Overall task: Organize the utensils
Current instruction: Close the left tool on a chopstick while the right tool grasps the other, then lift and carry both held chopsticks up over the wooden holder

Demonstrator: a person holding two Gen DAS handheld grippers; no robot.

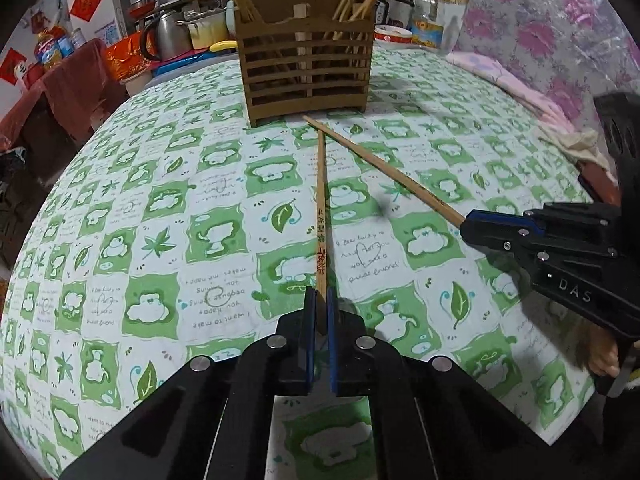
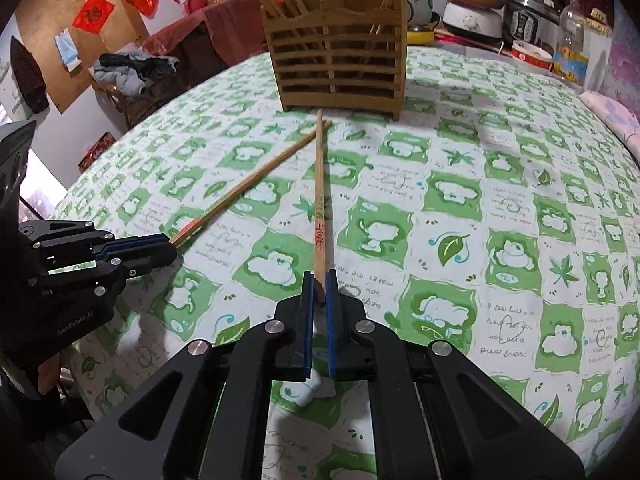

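My left gripper (image 1: pixel 319 300) is shut on the thick end of a wooden chopstick (image 1: pixel 321 208) that points forward toward the wooden slatted utensil holder (image 1: pixel 306 66). My right gripper (image 2: pixel 320 280) is shut on a second chopstick (image 2: pixel 319 200), also pointing at the holder (image 2: pixel 340 68). The two chopsticks cross near their tips just in front of the holder, low over the green-and-white tablecloth (image 1: pixel 160 200). The right gripper shows in the left wrist view (image 1: pixel 472 226), the left gripper in the right wrist view (image 2: pixel 168 246). Several chopsticks stand in the holder.
Behind the holder stand a kettle (image 1: pixel 170 34), an oil bottle (image 1: pixel 428 16), a bowl (image 1: pixel 394 36) and a rice cooker (image 2: pixel 528 20). A floral pink cloth (image 1: pixel 540 40) lies at the table's far right. A chair with clothes (image 2: pixel 132 72) stands beyond the left edge.
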